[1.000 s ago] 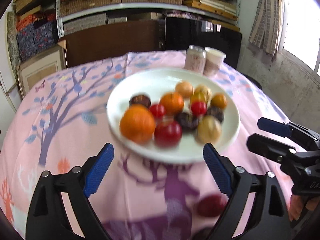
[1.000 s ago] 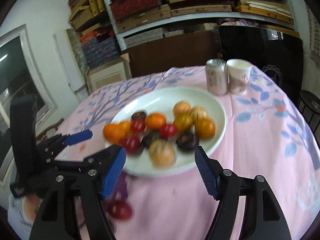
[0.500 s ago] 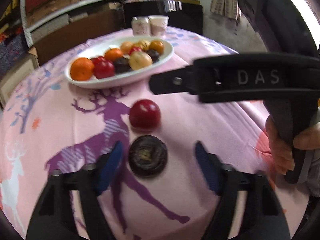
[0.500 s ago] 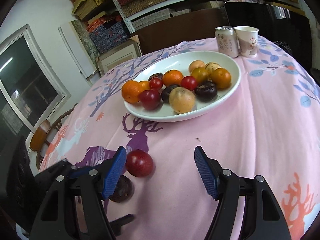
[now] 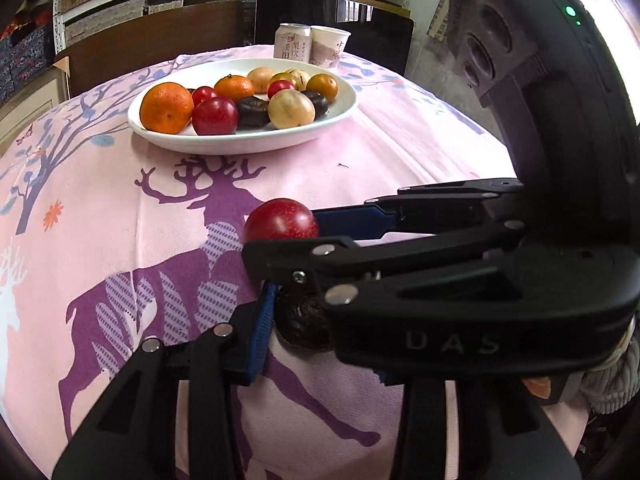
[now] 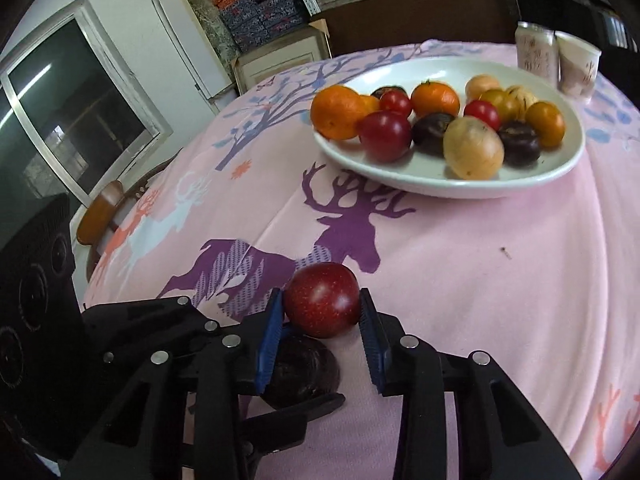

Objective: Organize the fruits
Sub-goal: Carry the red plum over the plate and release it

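Observation:
A white plate (image 5: pixel 248 146) (image 6: pixel 448 190) holds several fruits: oranges, red plums, dark round fruits and pale yellow ones. On the pink cloth near me lie a loose red plum (image 5: pixel 281 220) (image 6: pixel 322 300) and a dark round fruit (image 5: pixel 304 322) (image 6: pixel 302 372). My right gripper (image 6: pixel 320 322) is shut on the red plum, its blue pads touching both sides. My left gripper (image 5: pixel 316 330) has its jaws around the dark fruit; its right finger is hidden behind the right gripper's body, which crosses the left wrist view.
A drink can (image 5: pixel 293 43) (image 6: pixel 534 54) and a paper cup (image 5: pixel 330 46) (image 6: pixel 578 66) stand behind the plate. Shelves, boxes and a dark chair back lie beyond the table. A wooden chair (image 6: pixel 102 210) stands at the table's left edge.
Both grippers dropped from the plate toward the two loose fruits. The right gripper has closed on the red plum. The left gripper has closed in around the dark fruit.

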`<state>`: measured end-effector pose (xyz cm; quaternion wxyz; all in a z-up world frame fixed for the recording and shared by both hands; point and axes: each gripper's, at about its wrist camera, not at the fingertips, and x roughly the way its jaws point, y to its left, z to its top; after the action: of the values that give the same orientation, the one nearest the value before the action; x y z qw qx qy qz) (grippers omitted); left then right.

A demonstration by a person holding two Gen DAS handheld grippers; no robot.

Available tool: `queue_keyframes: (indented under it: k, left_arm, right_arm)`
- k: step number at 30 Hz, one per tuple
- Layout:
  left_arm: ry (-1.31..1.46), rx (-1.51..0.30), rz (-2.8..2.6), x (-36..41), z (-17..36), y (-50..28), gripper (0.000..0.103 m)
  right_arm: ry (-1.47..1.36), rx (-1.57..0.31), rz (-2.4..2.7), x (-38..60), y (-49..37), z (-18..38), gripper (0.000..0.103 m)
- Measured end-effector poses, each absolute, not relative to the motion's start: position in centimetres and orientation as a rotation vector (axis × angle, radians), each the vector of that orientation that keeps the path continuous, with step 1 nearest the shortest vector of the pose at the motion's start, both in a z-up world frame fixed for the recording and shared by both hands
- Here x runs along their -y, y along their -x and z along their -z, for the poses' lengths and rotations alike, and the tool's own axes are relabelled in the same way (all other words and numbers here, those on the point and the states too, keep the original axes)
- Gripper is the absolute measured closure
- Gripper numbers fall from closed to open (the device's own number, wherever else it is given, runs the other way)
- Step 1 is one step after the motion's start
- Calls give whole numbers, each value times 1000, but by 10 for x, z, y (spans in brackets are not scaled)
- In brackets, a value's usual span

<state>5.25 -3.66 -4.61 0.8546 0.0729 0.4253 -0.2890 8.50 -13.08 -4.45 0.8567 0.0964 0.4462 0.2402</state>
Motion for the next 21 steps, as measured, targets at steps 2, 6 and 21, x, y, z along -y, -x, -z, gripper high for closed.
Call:
queue_keyframes:
  k: [2, 6, 21]
  left_arm:
    - [-159, -892, 607, 38, 45, -55, 63]
    - [-141, -868, 598, 35, 33, -62, 63]
    - [-105, -755, 418, 53, -34, -232, 63]
  right_arm:
    - [-232, -933, -485, 139, -87, 45, 66]
    - [-298, -865, -454, 166, -90, 24, 66]
    - [-248, -712, -233, 224, -197, -33, 65]
